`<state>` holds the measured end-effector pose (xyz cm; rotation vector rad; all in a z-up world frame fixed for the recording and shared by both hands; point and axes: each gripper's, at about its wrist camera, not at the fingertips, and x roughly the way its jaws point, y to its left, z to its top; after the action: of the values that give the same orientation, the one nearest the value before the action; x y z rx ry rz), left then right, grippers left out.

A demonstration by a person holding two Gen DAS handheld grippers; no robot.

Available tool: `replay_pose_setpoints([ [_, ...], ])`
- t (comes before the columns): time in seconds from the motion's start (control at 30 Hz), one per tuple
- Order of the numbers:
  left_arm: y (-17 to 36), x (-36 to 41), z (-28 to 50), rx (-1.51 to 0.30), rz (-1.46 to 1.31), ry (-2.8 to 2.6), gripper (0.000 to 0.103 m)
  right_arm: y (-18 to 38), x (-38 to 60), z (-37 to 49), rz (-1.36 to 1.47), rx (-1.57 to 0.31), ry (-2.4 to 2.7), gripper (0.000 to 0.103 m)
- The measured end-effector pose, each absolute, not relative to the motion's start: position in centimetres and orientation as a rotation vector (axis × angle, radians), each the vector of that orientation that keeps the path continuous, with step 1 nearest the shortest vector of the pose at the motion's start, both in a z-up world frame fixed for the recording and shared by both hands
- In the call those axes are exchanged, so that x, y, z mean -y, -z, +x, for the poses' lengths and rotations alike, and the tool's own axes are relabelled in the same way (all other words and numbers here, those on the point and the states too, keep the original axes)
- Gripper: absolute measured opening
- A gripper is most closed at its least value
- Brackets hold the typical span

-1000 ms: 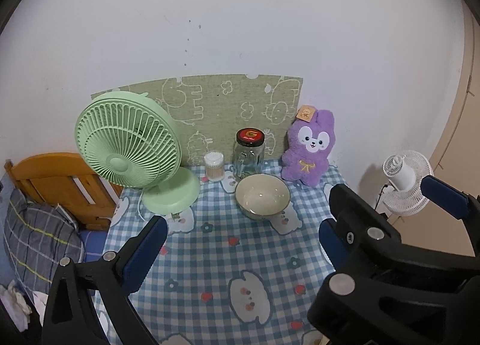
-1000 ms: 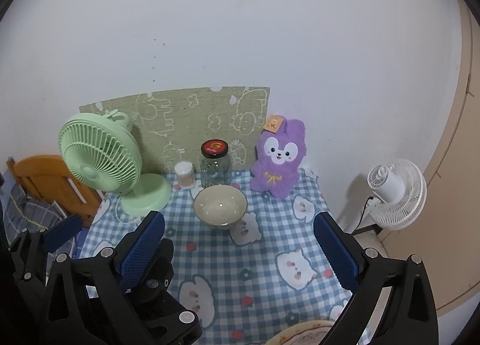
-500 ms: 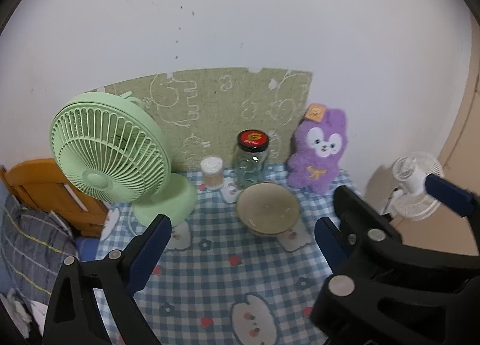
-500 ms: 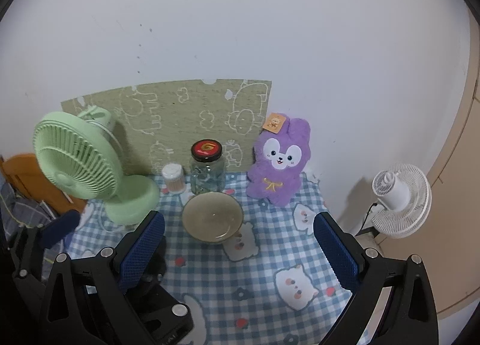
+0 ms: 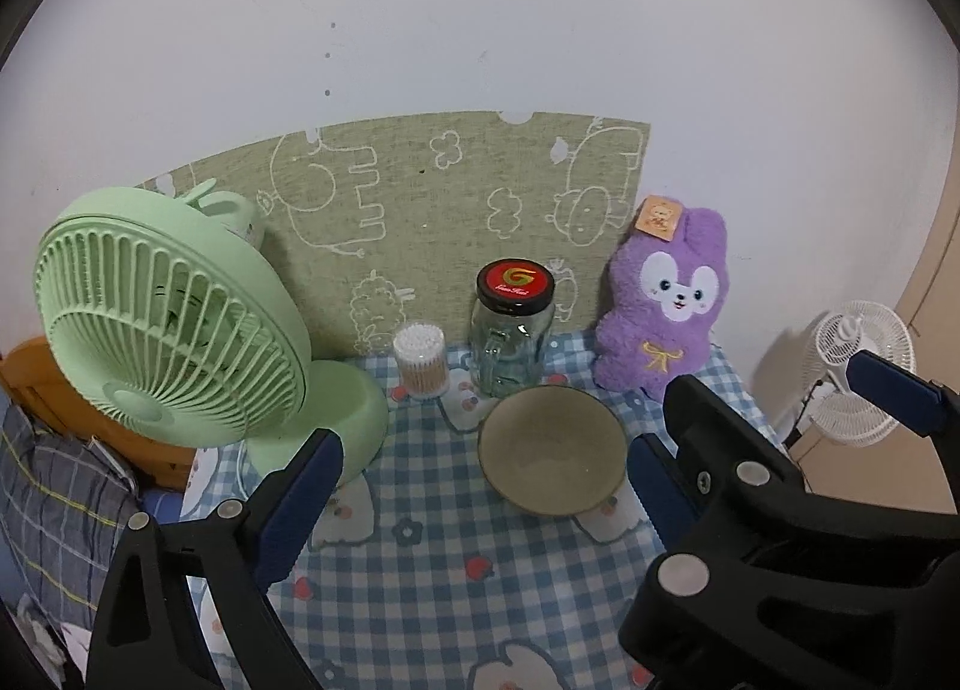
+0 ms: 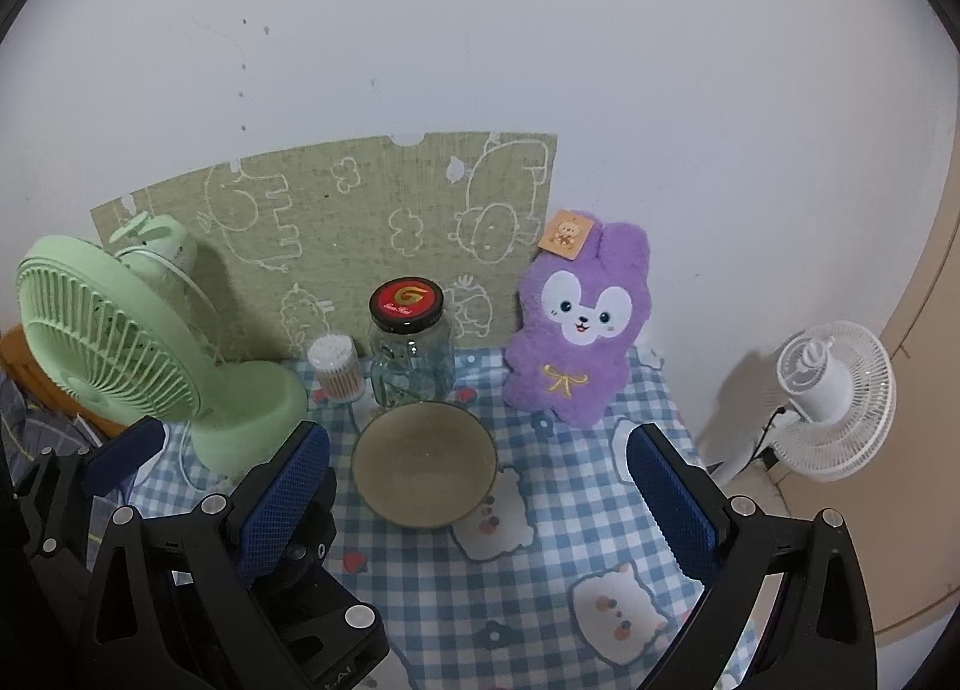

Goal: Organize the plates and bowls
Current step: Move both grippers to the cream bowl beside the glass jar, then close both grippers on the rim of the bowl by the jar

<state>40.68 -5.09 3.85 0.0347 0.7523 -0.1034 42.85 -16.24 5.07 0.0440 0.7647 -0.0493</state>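
Observation:
A beige bowl (image 5: 552, 453) with a dark rim stands upright and empty on the blue checked tablecloth (image 5: 432, 582), in front of a glass jar. It also shows in the right wrist view (image 6: 423, 465). My left gripper (image 5: 480, 486) is open and empty, just short of the bowl, its right finger beside the bowl's right rim. My right gripper (image 6: 474, 486) is open and empty, also short of the bowl. No plate is in view.
A green desk fan (image 5: 174, 330) stands at the left. A cotton-swab pot (image 5: 421, 361), a red-lidded jar (image 5: 513, 330) and a purple plush rabbit (image 5: 666, 318) line the back wall. A white fan (image 6: 828, 396) stands off the table's right edge.
Both grippers have moved forward toward the bowl and the back wall. The plate at the bottom of the right wrist view has dropped out of sight.

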Motion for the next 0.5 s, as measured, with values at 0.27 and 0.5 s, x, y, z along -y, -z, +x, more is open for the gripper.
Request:
replay_pose_setpoints([
  [0.27, -1.8, 5.0, 43.5, -0.769, 0.015, 0.102, 0.096, -2.4, 16.2, 45.5, 0.065, -0.761, 0.055, 0.101],
  [0.5, 1.6, 4.8, 45.6, -0.779, -0.014, 0.116, 0.095, 1.1, 15.9, 47.4, 0.042, -0.785, 0.067, 0.101],
])
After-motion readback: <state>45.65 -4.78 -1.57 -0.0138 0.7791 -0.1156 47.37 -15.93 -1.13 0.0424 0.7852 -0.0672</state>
